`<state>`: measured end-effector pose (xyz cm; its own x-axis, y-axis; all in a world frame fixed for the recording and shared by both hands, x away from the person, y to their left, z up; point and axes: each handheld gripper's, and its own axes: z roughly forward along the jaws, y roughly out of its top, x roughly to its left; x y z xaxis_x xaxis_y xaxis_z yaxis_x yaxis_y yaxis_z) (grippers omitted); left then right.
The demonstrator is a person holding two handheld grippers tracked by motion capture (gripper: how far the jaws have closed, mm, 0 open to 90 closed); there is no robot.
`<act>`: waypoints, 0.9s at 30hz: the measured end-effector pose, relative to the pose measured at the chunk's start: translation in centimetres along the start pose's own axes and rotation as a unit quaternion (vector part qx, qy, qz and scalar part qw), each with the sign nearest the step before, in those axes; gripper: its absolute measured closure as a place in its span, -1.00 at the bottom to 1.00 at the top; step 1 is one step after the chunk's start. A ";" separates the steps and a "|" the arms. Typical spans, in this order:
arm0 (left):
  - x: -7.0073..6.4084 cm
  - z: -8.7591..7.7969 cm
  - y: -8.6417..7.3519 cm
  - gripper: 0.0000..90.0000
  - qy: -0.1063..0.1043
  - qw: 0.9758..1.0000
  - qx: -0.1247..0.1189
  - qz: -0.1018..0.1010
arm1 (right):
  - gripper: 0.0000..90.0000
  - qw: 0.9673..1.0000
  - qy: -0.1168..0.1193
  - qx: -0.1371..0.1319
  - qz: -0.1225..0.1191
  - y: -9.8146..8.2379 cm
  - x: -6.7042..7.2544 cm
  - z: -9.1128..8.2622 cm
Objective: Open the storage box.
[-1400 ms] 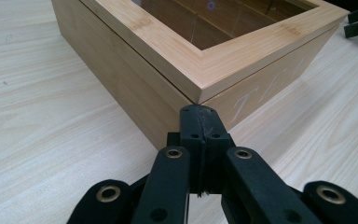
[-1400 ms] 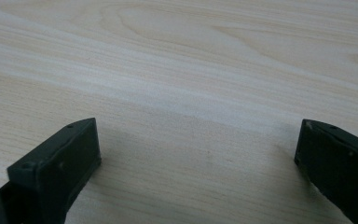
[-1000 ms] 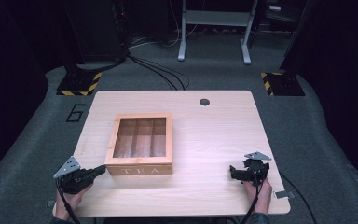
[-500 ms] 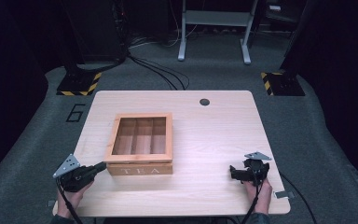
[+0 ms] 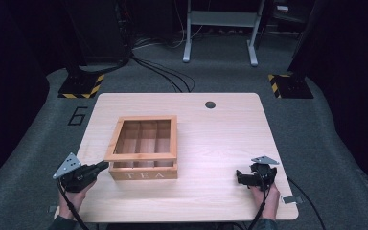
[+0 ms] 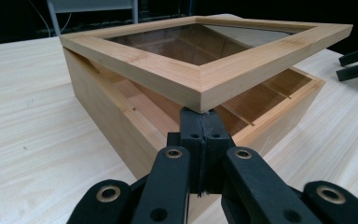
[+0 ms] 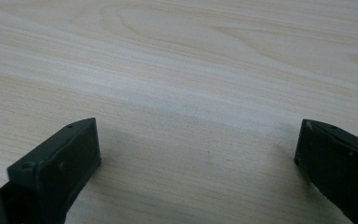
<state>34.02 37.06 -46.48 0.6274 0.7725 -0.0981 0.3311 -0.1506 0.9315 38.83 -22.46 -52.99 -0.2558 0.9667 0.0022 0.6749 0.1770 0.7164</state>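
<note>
Your left claw, pinched shut, sits wedged under the lid corner of the tea box. The hinge side seems far from you, so lift up and away; right claw gapes wide on the tabletop.

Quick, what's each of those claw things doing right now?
Left gripper: shut, fingers under the raised lid corner.
Right gripper: open, holding nothing.

We see one obstacle on the pale wooden worktop: the square light-wood tea box, left of centre. Its glass-paned wooden lid is tilted up, a narrow wedge of room under its near corner, where our closed left tool sits. Bare worktop stretches between the box and our right tool, whose jaws stand wide apart over clear wood.
</note>
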 end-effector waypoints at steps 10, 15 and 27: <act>0.3 0.0 1.5 0.99 0.003 1.000 -0.010 0.012 | -1.00 1.000 0.000 0.000 0.000 0.0 0.0 0.0; 0.5 0.2 2.1 0.99 0.005 1.000 -0.016 0.014 | -1.00 1.000 0.000 -0.001 0.003 0.0 0.0 0.0; 0.8 1.8 3.1 0.99 -0.002 1.000 -0.021 0.017 | -1.00 1.000 0.001 0.000 0.000 0.0 0.0 0.0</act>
<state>36.82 36.15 -44.31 0.6402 0.7652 -0.0676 0.2793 -0.1499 0.9484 38.83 -22.47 -52.99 -0.2570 0.9664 0.0024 0.6749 0.1777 0.7162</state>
